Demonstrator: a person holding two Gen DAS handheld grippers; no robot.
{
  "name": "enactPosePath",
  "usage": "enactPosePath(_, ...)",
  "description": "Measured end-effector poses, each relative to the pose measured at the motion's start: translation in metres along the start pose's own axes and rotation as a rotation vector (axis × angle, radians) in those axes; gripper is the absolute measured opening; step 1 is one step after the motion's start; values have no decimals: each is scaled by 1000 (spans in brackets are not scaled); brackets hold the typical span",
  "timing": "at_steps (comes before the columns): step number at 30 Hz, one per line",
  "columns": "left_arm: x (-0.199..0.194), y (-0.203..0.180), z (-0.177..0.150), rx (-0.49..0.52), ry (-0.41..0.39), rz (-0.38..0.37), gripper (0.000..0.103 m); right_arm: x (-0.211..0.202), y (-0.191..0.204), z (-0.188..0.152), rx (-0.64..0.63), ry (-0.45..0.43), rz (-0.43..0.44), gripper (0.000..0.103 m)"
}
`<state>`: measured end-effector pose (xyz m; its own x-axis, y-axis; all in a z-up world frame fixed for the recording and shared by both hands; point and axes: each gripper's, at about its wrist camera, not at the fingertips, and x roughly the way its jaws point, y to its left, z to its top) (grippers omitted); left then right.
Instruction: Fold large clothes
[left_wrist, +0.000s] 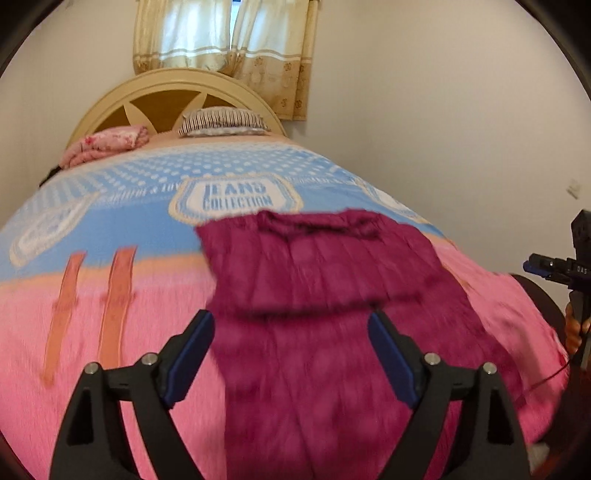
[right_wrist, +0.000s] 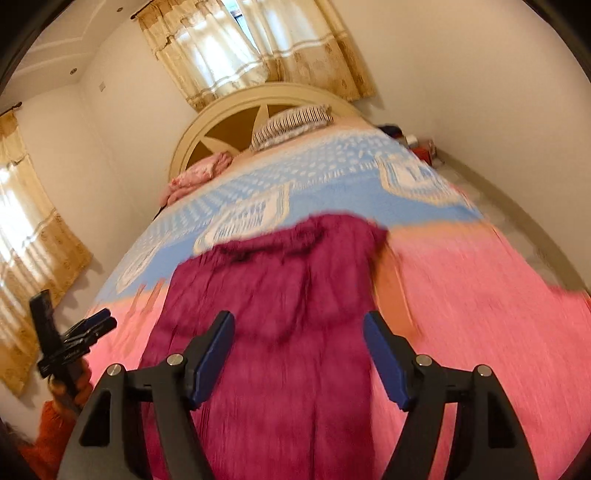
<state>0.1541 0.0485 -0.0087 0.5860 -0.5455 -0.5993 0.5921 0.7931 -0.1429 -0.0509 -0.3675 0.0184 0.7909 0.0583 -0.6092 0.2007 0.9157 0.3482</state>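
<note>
On bedspread (left_wrist: 110, 332), crinkled maroon garment (left_wrist: 317, 280).

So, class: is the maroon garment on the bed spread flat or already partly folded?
Partly folded. The maroon garment shows a layer doubled over it, its edge crossing above the open left gripper. Blur hides finer detail.

maroon garment (left_wrist: 317, 295): motion-blurred, near end cut off at bottom edge | blanket (right_wrist: 480, 295): lettering smeared

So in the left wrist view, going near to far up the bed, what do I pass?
Left gripper → maroon garment → "Jeans Collection" badge on the blanket → striped pillow → headboard → curtained window.
</note>
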Motion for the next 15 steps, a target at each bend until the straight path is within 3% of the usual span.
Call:
enactPosePath(4, -31, 6, -46, -21, 42, -1, 88, -64, -11, -40, 41, 47, 28, 72)
enactPosePath(8, -47, 7, -86, -22, 87, -12, 88, -98, -20, -70, 81, 70, 50, 72)
enactPosePath(10, -52, 7, -103, -35, 87, -12, 88, -93, -22, -90, 60, 89, 20, 72)
enactPosePath(15, -40, 20, -147, -111, 144, 9, 88, -31, -22, -142, 9, 244, -66, 72)
